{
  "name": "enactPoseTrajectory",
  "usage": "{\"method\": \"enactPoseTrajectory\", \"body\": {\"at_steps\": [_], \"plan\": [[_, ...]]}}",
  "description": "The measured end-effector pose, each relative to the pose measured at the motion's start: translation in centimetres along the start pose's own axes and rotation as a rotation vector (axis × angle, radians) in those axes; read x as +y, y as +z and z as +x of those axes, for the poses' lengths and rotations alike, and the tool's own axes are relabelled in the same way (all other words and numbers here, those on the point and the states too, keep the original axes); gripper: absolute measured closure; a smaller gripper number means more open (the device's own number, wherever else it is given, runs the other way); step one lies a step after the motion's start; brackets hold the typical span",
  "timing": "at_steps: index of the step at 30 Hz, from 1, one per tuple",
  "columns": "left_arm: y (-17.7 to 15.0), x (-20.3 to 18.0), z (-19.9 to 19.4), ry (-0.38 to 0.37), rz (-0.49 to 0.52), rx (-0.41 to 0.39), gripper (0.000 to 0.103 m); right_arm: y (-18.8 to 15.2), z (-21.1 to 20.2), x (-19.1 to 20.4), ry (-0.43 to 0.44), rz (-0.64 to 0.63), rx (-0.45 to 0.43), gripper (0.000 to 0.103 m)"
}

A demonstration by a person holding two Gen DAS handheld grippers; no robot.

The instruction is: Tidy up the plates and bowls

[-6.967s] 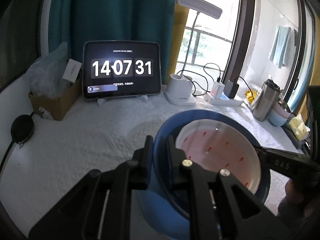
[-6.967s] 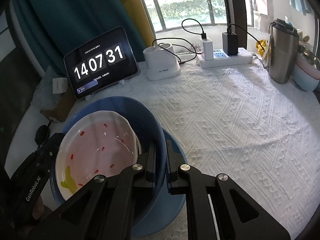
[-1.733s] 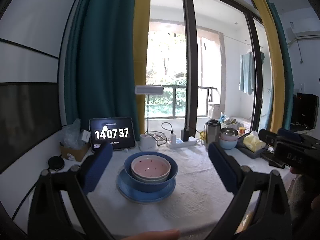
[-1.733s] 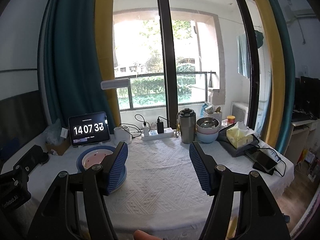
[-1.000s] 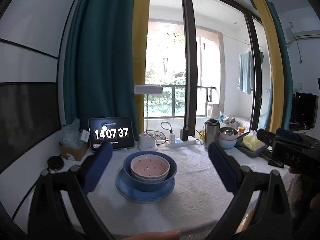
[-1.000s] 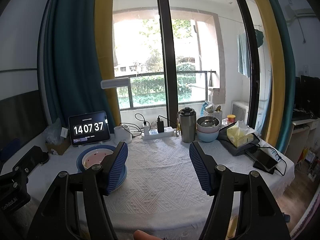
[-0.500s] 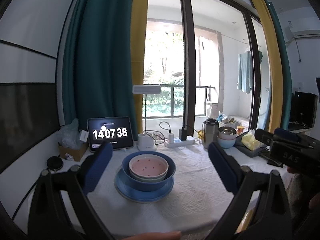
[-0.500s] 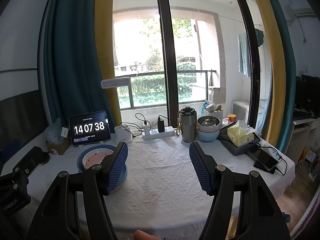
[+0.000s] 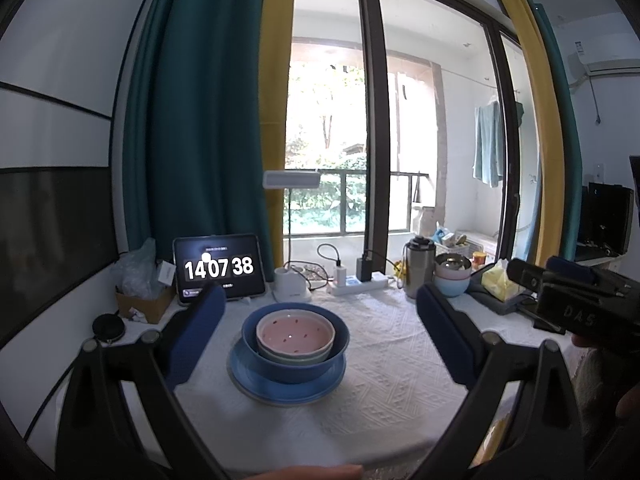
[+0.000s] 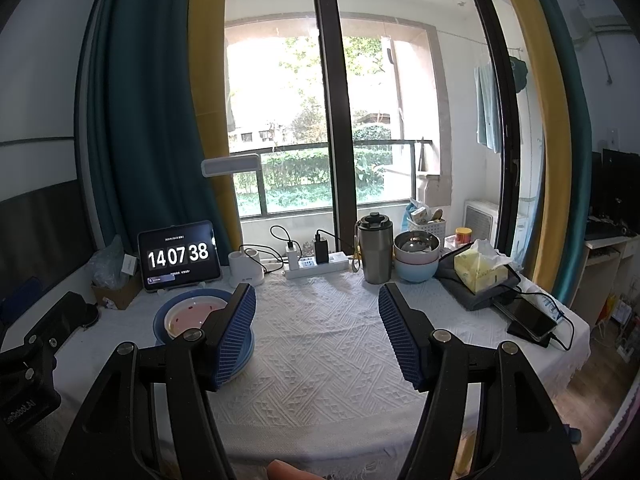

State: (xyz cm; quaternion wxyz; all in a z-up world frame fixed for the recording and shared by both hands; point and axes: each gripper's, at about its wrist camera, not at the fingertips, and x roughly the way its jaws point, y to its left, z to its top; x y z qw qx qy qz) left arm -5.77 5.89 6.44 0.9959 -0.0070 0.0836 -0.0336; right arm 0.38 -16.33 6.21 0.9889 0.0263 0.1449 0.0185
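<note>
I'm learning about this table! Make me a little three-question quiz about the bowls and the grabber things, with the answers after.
1. True or false: the pink bowl sits inside the big blue bowl.
2. What does the big blue bowl stand on? A) a cardboard box B) a blue plate C) the bare tablecloth
3. Fill in: the jaws of the left gripper and the right gripper are both wide ____, with nothing between them.

Key
1. True.
2. B, the blue plate.
3. open
</note>
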Motion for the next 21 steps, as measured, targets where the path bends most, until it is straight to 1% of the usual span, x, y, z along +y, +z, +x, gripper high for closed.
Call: {"method": "enactPoseTrajectory", "body": {"at_steps": [21], "plan": [[-0.02, -0.22, -0.09, -0.005, 0.004, 0.003, 0.006, -0.42, 0.04, 0.29, 0.004, -0.001, 0.005, 0.035]]}}
